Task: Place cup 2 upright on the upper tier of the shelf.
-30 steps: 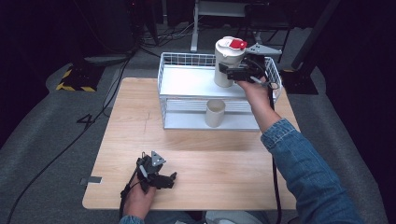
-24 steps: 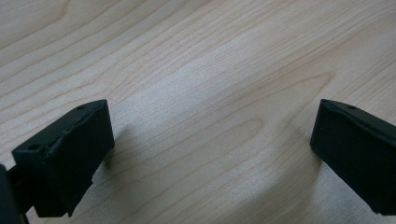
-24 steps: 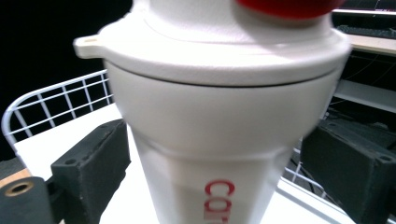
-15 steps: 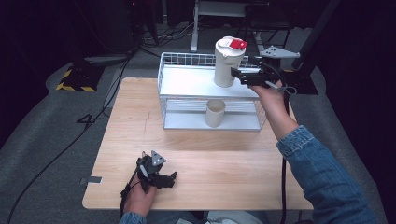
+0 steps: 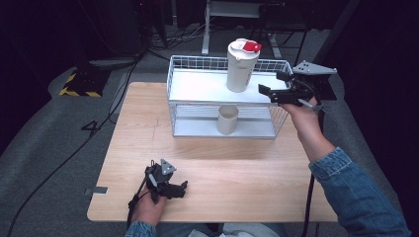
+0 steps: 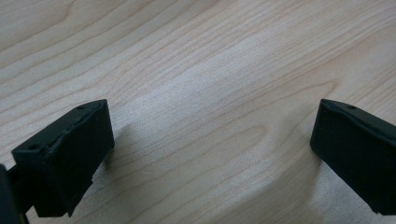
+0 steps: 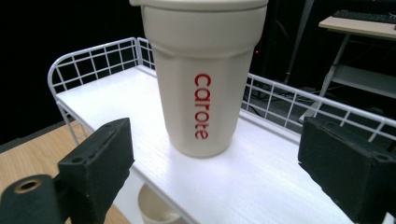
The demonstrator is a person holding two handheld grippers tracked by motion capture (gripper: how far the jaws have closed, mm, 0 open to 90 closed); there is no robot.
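Note:
A cream tumbler (image 5: 241, 65) with a red flip lid stands upright on the top shelf of a white wire rack (image 5: 197, 87); red lettering runs down its side (image 7: 203, 105). My right gripper (image 5: 274, 90) is open just right of the tumbler, level with the shelf, apart from it (image 7: 215, 175). A smaller cream cup (image 5: 228, 119) stands on the lower shelf, its rim visible under the shelf edge (image 7: 156, 211). My left gripper (image 5: 170, 186) rests open on the wooden table (image 5: 237, 182) near the front edge, jaws wide over bare wood (image 6: 210, 154).
The rack's wire rim (image 7: 88, 65) runs round the top shelf. A desk frame (image 5: 232, 15) and cables stand behind the table on the dark floor. A black and yellow striped block (image 5: 79, 81) lies on the floor at the left.
My right gripper has let go of the tumbler and drawn back to the right, opening. The tumbler stays upright on the top shelf. The left gripper has not moved.

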